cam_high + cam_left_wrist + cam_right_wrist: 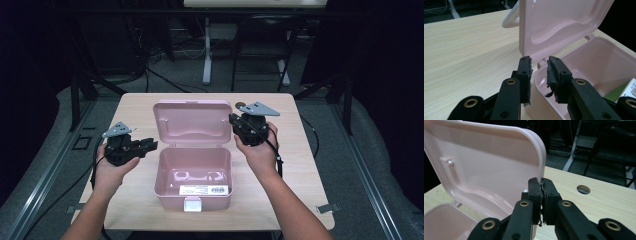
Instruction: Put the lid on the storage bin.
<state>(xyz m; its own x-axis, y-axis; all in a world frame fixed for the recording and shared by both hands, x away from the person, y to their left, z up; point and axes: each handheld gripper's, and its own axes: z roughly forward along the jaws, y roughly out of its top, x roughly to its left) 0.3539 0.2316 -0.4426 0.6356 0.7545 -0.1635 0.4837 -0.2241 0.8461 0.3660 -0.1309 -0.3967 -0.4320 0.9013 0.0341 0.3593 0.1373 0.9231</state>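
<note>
A pale pink plastic box with a hinged lid is seen standing open near the middle of the light wooden table, its white front latch turned toward the person. The pink lid is raised behind the box, roughly upright and leaning a little backward, with its moulded inner face shown to the high view. A white printed label is seen low inside the box by its front wall, and in the left gripper view a green patch is made out beside that label.

The right gripper is held at the right edge of the lid. In the right gripper view its black jaws are seen pressed together on the thin rim of the lid, which is pinched between the pads. A round hole in the table top is seen beyond them.

The left gripper is held just left of the box, level with its rear left corner and pointed toward it. In the left gripper view its jaws are seen partly spread, with nothing between the worn black pads; the corner of the box and the lower edge of the lid are seen just beyond the tips. The white carrying handle is seen projecting from the far side of the lid.
</note>
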